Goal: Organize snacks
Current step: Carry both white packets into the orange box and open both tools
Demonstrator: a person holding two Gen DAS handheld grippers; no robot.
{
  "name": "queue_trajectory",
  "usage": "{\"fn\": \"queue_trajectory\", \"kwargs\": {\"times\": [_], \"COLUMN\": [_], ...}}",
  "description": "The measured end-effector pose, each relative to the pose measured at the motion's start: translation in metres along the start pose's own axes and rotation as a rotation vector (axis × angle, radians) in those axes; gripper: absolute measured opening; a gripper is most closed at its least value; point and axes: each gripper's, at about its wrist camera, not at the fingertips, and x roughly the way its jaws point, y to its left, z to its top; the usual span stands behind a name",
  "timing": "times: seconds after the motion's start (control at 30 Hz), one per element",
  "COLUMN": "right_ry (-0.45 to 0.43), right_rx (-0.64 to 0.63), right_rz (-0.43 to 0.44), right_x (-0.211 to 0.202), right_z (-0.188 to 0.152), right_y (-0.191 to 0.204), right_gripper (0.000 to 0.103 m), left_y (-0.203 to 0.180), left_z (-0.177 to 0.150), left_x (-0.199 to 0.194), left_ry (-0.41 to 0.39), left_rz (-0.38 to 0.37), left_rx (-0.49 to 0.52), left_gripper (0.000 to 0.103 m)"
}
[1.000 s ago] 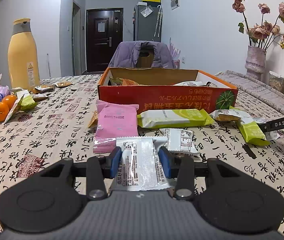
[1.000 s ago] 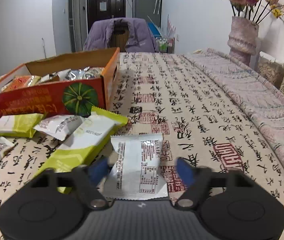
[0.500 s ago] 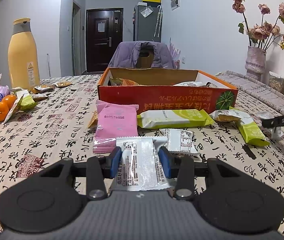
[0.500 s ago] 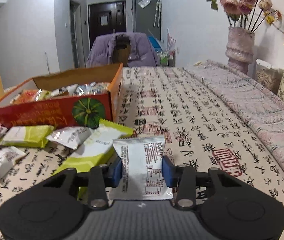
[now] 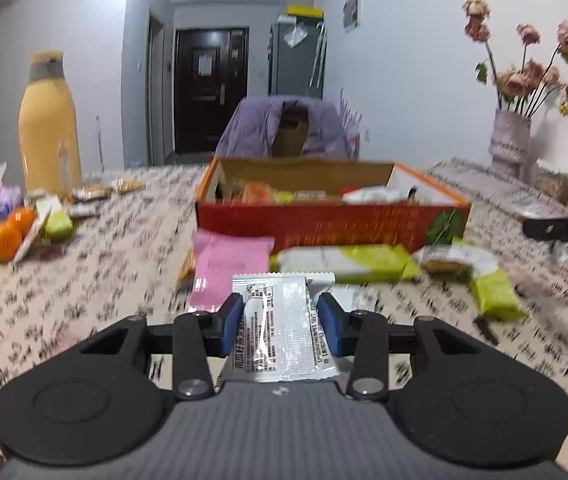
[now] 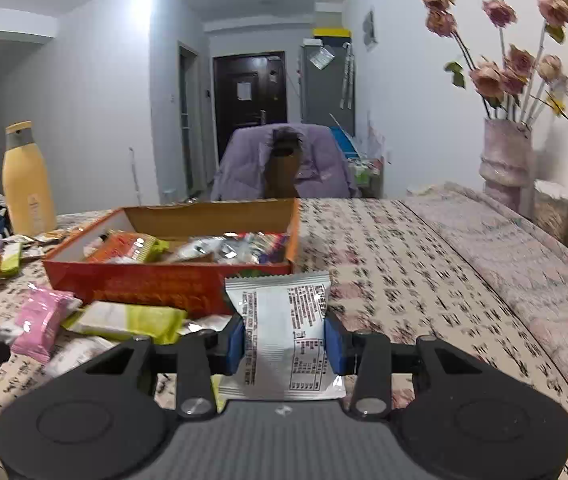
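Observation:
My left gripper (image 5: 281,326) is shut on a silver-white snack packet (image 5: 284,332) and holds it above the table, in front of the orange-red cardboard box (image 5: 324,220). My right gripper (image 6: 285,340) is shut on a white snack packet (image 6: 284,332), raised just right of the box's (image 6: 164,280) front corner. The box holds several packets. A pink packet (image 5: 228,268), a green-white bar (image 5: 344,262) and a green packet (image 5: 492,292) lie on the table in front of the box.
A yellow bottle (image 5: 46,128), oranges (image 5: 0,236) and small packets sit at the far left. Flower vases (image 6: 506,164) stand on the right edge. A chair with a purple jacket (image 6: 284,164) is behind the table. The right gripper's tip (image 5: 564,230) shows in the left view.
My right gripper closed on the white packet and lifted it toward the box. My left gripper, shut on its packet, has risen off the table.

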Motion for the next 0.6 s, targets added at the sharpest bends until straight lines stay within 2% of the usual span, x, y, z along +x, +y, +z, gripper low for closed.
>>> {"fn": "queue_trajectory", "kwargs": {"times": [0.2, 0.6], "right_ry": [-0.039, -0.102], "right_rx": [-0.018, -0.03], "right_rz": [0.04, 0.087], "right_x": [0.004, 0.039], "right_z": [0.017, 0.065], "right_y": [0.018, 0.048], "right_gripper": [0.04, 0.04], "left_y": [-0.011, -0.013], "left_z": [0.029, 0.1], "left_x": [-0.006, 0.027], "left_ry": [-0.075, -0.187], "left_rz": [-0.016, 0.006], "left_rx": [0.008, -0.042], "left_gripper": [0.042, 0.042]}}
